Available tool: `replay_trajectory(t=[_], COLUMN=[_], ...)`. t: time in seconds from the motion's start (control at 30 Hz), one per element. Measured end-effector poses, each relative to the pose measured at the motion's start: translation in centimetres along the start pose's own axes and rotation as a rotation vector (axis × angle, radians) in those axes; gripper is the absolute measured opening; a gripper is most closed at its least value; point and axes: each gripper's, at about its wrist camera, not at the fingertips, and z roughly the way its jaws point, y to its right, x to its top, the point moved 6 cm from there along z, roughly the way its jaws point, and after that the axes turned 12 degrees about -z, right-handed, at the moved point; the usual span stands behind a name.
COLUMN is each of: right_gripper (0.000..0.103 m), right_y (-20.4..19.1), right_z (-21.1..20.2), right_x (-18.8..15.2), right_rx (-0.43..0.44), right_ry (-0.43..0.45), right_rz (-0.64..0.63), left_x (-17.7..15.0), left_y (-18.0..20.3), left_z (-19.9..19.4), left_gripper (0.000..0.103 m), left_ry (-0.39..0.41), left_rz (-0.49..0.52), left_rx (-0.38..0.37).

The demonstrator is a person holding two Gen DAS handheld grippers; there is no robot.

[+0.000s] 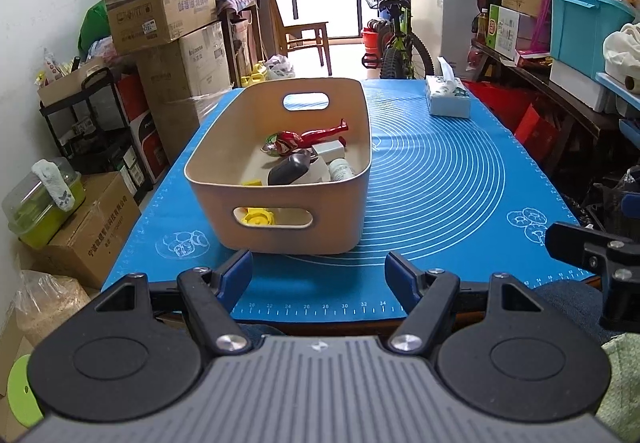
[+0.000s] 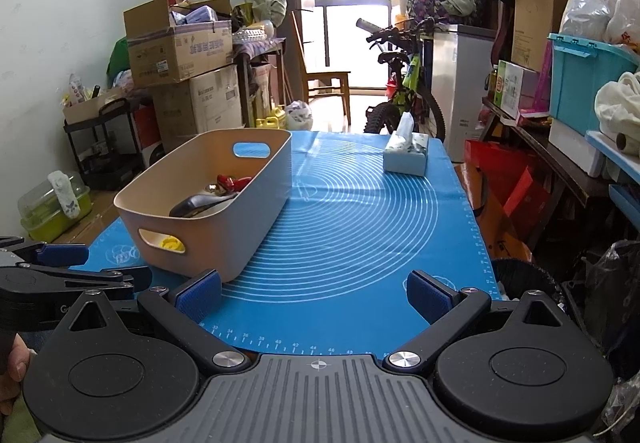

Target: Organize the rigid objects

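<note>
A beige bin (image 1: 224, 171) with handle slots stands on the blue mat (image 1: 440, 179). Inside lie a red toy figure (image 1: 308, 135), a black object (image 1: 290, 167), a white bottle (image 1: 340, 169), a white block (image 1: 329, 150) and a yellow piece (image 1: 258, 218). My left gripper (image 1: 320, 277) is open and empty at the mat's near edge, just short of the bin. My right gripper (image 2: 316, 293) is open and empty over the mat's near edge, right of the bin (image 2: 256, 215). The left gripper also shows in the right wrist view (image 2: 80, 263).
A tissue box (image 1: 448, 97) stands at the mat's far right corner; it also shows in the right wrist view (image 2: 406, 155). Cardboard boxes (image 1: 160, 15) stack at the left, a bicycle (image 1: 394, 39) stands behind the table, shelves with a teal crate (image 1: 584, 27) run along the right.
</note>
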Motion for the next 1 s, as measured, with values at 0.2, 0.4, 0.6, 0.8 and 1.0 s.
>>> replay_trajectory(t=[0.2, 0.4, 0.6, 0.8, 1.0], right_gripper=[0.099, 0.099, 0.099, 0.099, 0.099], right_y=[-0.22, -0.25, -0.24, -0.31, -0.39], right_z=[-0.11, -0.01, -0.04, 0.24, 0.3], right_x=[-0.05, -0.12, -0.14, -0.2, -0.26], right_rx=[-0.006, -0.008, -0.008, -0.01, -0.011], right_ry=[0.008, 0.001, 0.0, -0.01, -0.01], right_rz=[-0.014, -0.017, -0.019, -0.022, -0.024], left_x=[0.07, 0.06, -0.07, -0.11, -0.12], left_y=[-0.31, -0.32, -0.17, -0.06, -0.04], left_z=[-0.05, -0.03, -0.05, -0.06, -0.07], left_gripper=[0.073, 0.073, 0.073, 0.073, 0.073], left_ry=[0.003, 0.002, 0.001, 0.001, 0.0], left_rz=[-0.015, -0.015, -0.016, -0.015, -0.015], left_rx=[-0.003, -0.004, -0.007, -0.008, -0.008])
